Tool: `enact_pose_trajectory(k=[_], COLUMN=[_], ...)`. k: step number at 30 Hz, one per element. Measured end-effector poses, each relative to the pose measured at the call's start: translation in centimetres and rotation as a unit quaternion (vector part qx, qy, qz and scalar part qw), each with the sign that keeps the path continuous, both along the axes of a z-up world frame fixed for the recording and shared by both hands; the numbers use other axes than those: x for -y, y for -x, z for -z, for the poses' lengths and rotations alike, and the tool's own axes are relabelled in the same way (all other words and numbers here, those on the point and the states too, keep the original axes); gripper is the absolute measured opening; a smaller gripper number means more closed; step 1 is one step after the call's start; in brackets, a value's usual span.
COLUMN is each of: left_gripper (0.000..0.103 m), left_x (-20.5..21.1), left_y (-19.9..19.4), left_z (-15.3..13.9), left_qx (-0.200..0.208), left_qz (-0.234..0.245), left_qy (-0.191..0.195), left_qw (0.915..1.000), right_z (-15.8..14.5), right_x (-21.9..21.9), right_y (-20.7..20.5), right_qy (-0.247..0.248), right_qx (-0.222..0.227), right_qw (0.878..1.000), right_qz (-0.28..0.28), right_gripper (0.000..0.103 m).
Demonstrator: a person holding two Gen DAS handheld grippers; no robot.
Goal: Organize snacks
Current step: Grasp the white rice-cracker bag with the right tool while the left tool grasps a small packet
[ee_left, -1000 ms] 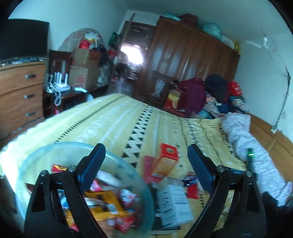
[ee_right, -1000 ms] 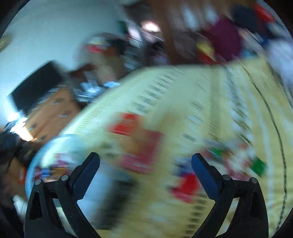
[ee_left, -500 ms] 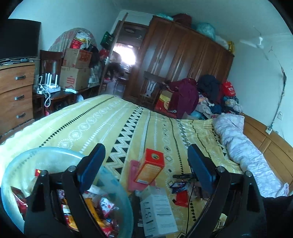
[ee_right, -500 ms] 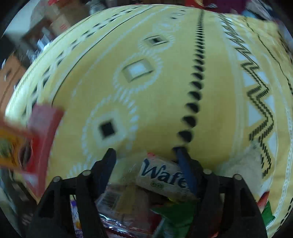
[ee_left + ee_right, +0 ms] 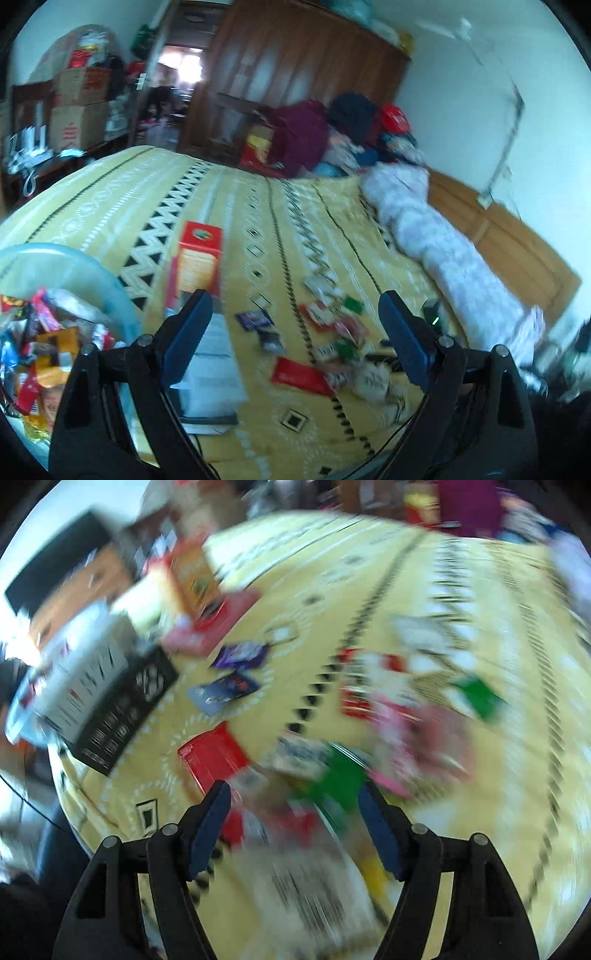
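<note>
A pale blue bowl [image 5: 92, 266] heaped with snack packets sits at the left on the yellow patterned bedspread [image 5: 240, 192]. Beside it an orange box [image 5: 199, 258] stands upright and a white box [image 5: 214, 362] lies flat. Loose snack packets [image 5: 332, 332] are scattered ahead, among them a red packet [image 5: 299, 374]. My left gripper [image 5: 293, 299] hangs open and empty above them. My right gripper [image 5: 293, 788] points down over the same pile. A blurred pale snack packet [image 5: 306, 878] with a barcode fills the gap between its pads. Nearby lie a red packet [image 5: 212, 753], a green packet [image 5: 476, 698] and a purple packet [image 5: 240, 655].
A rolled grey blanket [image 5: 443, 251] runs along the bed's right side by a wooden headboard [image 5: 509, 240]. Clothes [image 5: 332, 129] pile up before a brown wardrobe [image 5: 295, 74]. Cardboard boxes [image 5: 77, 110] stack at the far left. The bed's near edge is close below both grippers.
The left gripper swung right, so the bowl slid to the view's left edge. The right gripper dropped onto the snack pile, narrowed around a wafer packet, then pulled back with a packet between its pads.
</note>
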State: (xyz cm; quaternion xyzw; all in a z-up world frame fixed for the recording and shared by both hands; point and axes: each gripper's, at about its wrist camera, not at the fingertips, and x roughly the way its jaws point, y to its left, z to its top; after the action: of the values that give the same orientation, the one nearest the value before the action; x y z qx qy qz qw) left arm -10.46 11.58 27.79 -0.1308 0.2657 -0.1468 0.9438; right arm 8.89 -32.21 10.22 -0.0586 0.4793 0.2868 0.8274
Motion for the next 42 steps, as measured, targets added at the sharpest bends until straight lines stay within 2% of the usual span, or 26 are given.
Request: enact_pose_trajectory(k=[2,4,5,8,10,13,17,18,19,22,25,28,31,32,33,34,37,42], left_gripper=[0.092,0.092,0.092,0.091,0.091,0.091,0.091,0.091,0.091,0.087,0.077,0.077,0.077,0.073,0.065,0.051,0.048,0.049], left_x=[2.5,4.7,5.9,8.0,9.0,10.0,11.1,11.6,12.0,13.4,15.0,16.2,18.1,18.6,19.0,18.8,15.4,12.6], left_y=[-0.4,-1.2,-1.8,-2.5,-2.7,-3.5,-4.9,-5.3,-5.7,-7.1,-9.1,-11.3,-13.2,-13.5,-13.6,-13.6,-12.5,-10.8], left_z=[1.1,2.5,3.5,5.5,7.0,9.3,12.0,12.5,13.1,14.6,16.3,17.3,19.3,20.2,21.6,22.5,22.5,21.6], left_qx=[-0.017,-0.040,-0.057,-0.090,-0.113,-0.149,-0.175,-0.175,-0.177,-0.183,-0.198,-0.206,-0.216,-0.219,-0.228,-0.240,-0.239,-0.227], left_qz=[0.029,0.056,0.069,0.098,0.107,0.111,0.113,0.116,0.116,0.120,0.127,0.119,0.111,0.112,0.113,0.111,0.079,0.081], left_qy=[-0.017,-0.024,-0.030,-0.038,-0.042,-0.034,-0.030,-0.031,-0.035,-0.038,-0.041,-0.041,-0.079,-0.101,-0.134,-0.143,-0.105,-0.105], left_qw=[0.9993,0.9973,0.9956,0.9904,0.9869,0.9821,0.9776,0.9772,0.9767,0.9750,0.9711,0.9704,0.9668,0.9640,0.9578,0.9536,0.9622,0.9647], right_z=[-0.5,0.8,1.9,4.3,5.4,6.3,7.9,8.1,8.4,7.5,5.9,5.3,5.5,5.6,5.7,5.7,5.5,5.7], right_x=[3.9,5.9,5.7,4.8,3.4,0.6,-1.2,-1.3,-1.2,0.8,4.7,8.2,9.8,9.9,9.9,9.9,9.3,8.0], right_y=[2.3,3.8,2.8,3.6,3.6,3.4,4.5,4.7,4.8,5.6,7.1,8.5,9.1,9.2,9.2,9.2,9.0,8.6], right_qy=[-0.022,-0.035,-0.032,-0.033,-0.002,0.072,0.108,0.115,0.113,0.086,0.024,-0.037,-0.063,-0.065,-0.066,-0.070,-0.079,-0.085], right_qx=[0.003,-0.014,-0.022,-0.039,-0.027,-0.014,0.000,0.008,0.011,0.026,0.029,0.015,-0.002,-0.004,-0.004,-0.005,-0.003,0.002], right_qw=[0.999,0.997,0.997,0.997,0.999,0.997,0.994,0.993,0.993,0.996,0.996,0.990,0.986,0.986,0.985,0.985,0.985,0.988], right_qz=[0.049,0.068,0.073,0.057,0.035,0.012,-0.019,-0.018,-0.012,0.026,0.082,0.133,0.155,0.157,0.157,0.156,0.151,0.131], right_gripper=[0.080,0.083,0.083,0.085,0.087,0.090,0.092,0.087,0.086,0.082,0.081,0.081,0.081,0.081,0.081,0.081,0.082,0.082])
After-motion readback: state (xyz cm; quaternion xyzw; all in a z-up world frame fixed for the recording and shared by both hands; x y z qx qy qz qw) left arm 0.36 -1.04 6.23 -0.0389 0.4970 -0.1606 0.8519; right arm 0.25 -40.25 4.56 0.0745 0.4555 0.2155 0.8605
